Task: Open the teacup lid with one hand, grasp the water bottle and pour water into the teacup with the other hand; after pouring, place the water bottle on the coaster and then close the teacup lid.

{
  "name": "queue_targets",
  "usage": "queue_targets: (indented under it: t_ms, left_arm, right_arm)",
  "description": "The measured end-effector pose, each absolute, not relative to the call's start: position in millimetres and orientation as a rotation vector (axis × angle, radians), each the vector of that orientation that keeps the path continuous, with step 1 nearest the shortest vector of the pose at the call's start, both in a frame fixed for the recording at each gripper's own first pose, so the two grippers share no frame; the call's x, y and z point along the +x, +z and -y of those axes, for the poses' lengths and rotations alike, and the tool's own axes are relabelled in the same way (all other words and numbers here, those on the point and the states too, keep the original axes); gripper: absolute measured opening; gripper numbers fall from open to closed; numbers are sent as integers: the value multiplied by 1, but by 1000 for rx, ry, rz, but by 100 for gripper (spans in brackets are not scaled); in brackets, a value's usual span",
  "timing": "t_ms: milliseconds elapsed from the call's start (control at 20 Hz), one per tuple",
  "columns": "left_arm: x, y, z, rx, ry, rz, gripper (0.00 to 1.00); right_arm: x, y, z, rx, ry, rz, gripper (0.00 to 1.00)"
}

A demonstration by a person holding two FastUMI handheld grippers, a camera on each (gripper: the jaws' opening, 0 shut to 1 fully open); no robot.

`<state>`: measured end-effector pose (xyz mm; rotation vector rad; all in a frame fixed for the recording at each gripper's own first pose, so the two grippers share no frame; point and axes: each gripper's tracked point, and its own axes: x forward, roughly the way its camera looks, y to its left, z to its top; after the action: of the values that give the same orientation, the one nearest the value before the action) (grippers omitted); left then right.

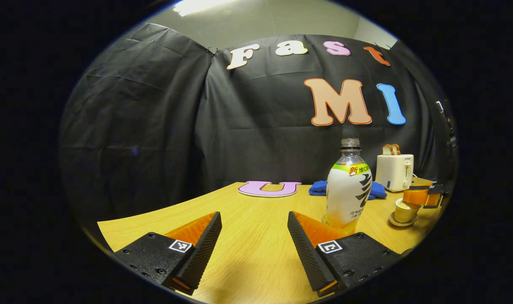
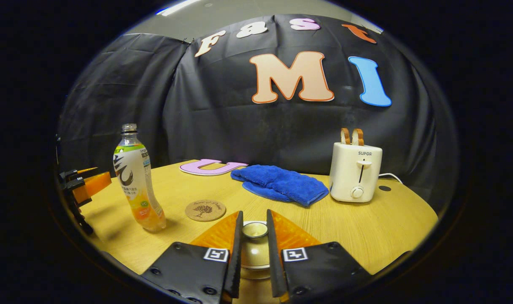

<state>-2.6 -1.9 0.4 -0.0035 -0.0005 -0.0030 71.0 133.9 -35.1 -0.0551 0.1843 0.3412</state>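
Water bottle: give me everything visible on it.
The water bottle is clear plastic with a waisted body, wrapped in a white printed label with a green band at the shoulder. Its neck looks uncapped. A little orange-yellow liquid sits at the bottom. It stands upright on the wooden table, left of the round cork coaster, not on it. The left gripper is open beside it; nothing touches it.

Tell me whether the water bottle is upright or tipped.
Upright. The water bottle stands on its base on the table, neck up, beside the coaster; the left gripper is open, not touching it.
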Motion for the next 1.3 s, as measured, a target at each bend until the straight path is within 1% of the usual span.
queue_targets:
  t_ms: [50,150,200,250,300,400,500,600,650,800,1000,1050,1100,1150,1250,1300]
  left_arm:
    - [-3,0,2,-4,-3,1,92]
    - [-2,1,2,-3,-3,0,92]
    - [-2,0,2,-3,-3,0,92]
    - [-2,1,2,-3,-3,0,92]
    - [-2,1,2,-4,-3,1,92]
    - [-3,0,2,-4,-4,0,92]
    - [-2,1,3,-4,-4,1,92]
    - [-3,1,3,-4,-4,1,92]
    - [-3,1,3,-4,-5,1,92]
    - [-3,1,4,-4,-6,1,92]
    - [-3,2,5,-4,-13,2,92]
    - [-3,1,5,-4,-15,2,92]
    - [-3,1,6,-4,-23,2,92]
    - [-5,2,10,-4,-37,2,92]
    - [-7,3,20,-6,-90,4,92]
    - [-9,3,27,-7,-124,5,92]
  right_arm:
    - [71,-35,-133,-56,340,-183,33]
    - [71,-35,-136,-58,342,-179,32]
    - [71,-35,-135,-60,342,-177,34]
    - [71,-34,-135,-64,341,-169,32]
    - [70,-31,-136,-68,343,-154,34]
    - [69,-28,-139,-81,352,-122,31]
    - [65,-23,-139,-95,351,-97,33]
    - [60,-19,-136,-94,348,-77,30]
    - [58,-18,-134,-85,346,-71,32]
    - [49,-14,-123,-34,335,-51,32]
    - [39,-7,-101,5,290,-22,33]
    - [36,-8,-97,6,278,-22,32]
    - [34,-8,-91,5,268,-20,31]
    - [33,-7,-85,5,255,-19,32]
    - [29,-6,-74,7,232,-17,31]
    - [28,-6,-68,8,220,-16,32]
